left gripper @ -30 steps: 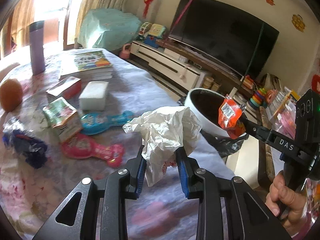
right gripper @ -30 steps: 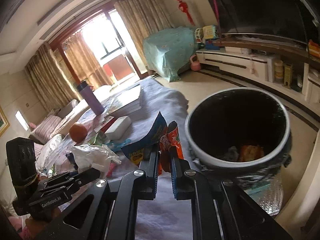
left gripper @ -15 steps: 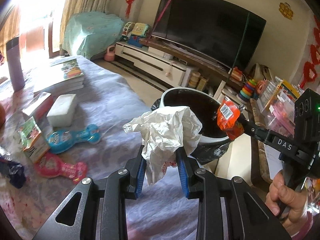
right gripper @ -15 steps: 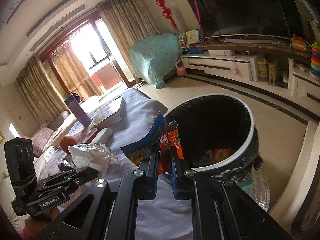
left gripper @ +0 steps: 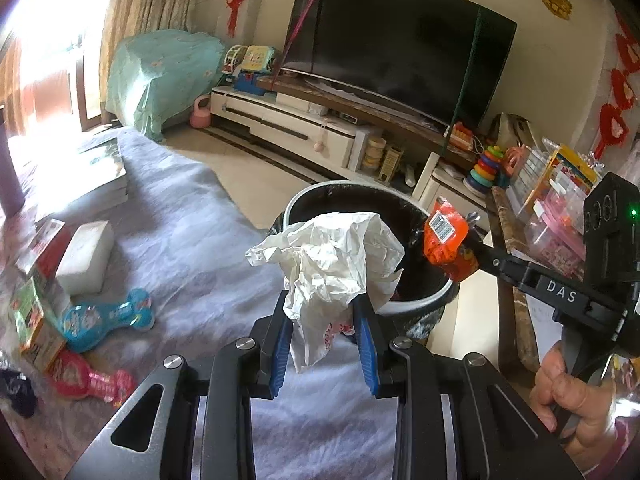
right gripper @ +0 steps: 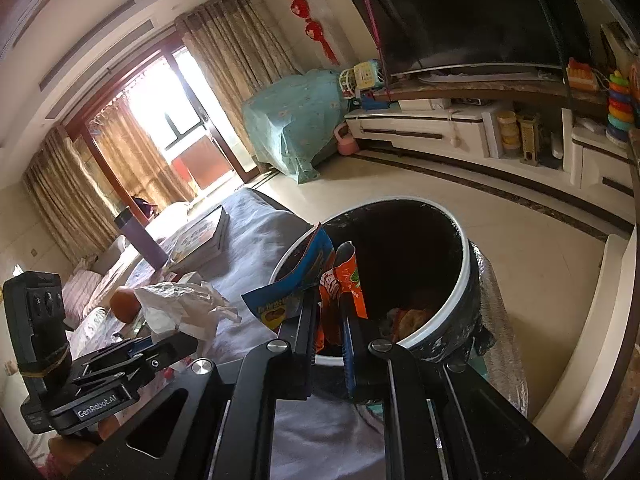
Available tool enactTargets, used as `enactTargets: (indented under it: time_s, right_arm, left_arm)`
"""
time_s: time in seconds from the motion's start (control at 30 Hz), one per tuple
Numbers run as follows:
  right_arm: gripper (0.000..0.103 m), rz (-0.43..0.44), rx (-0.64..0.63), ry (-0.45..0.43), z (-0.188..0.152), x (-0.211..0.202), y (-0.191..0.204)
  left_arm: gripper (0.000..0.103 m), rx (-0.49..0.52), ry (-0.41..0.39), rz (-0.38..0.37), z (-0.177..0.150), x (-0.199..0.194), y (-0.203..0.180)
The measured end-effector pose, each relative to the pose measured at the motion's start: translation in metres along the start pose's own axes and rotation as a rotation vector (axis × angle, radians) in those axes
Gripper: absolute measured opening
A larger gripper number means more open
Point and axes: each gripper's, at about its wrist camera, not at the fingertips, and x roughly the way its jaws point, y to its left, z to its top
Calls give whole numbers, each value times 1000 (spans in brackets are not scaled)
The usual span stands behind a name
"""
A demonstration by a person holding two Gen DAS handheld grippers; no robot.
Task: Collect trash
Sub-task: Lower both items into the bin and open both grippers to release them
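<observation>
Left wrist view: my left tongs [left gripper: 325,320] clamp crumpled white paper [left gripper: 332,264] at the bin's [left gripper: 416,304] near rim; my right tongs [right gripper: 326,320] pinch snack wrappers [right gripper: 340,280] over its open mouth, frame centre.

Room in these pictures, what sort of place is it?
Most likely a family living room: a big television over a low white cabinet, curtains at a balcony door, children's toys on the shelf.

I'm working in a family living room — a big dark television [left gripper: 396,44] sits on a long white media cabinet [left gripper: 288,128], and tall beige curtains [right gripper: 112,168] frame a bright balcony door [right gripper: 176,136]. Red paper decorations [right gripper: 300,8] hang on the wall, and children's toys — a stacking ring tower [left gripper: 486,168] among them — crowd the shelves.
</observation>
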Motion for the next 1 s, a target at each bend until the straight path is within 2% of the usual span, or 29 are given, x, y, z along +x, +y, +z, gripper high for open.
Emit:
enactTargets:
  time_s: [0.47,1.0]
  right_arm:
    - [11,-26,11,71,20,23,-14]
    - [12,-71,-1,101,36,33,-25]
  left_arm:
    - [29,27,83,1,38,49,-11]
    - [29,45,112,-4,61,85,-21]
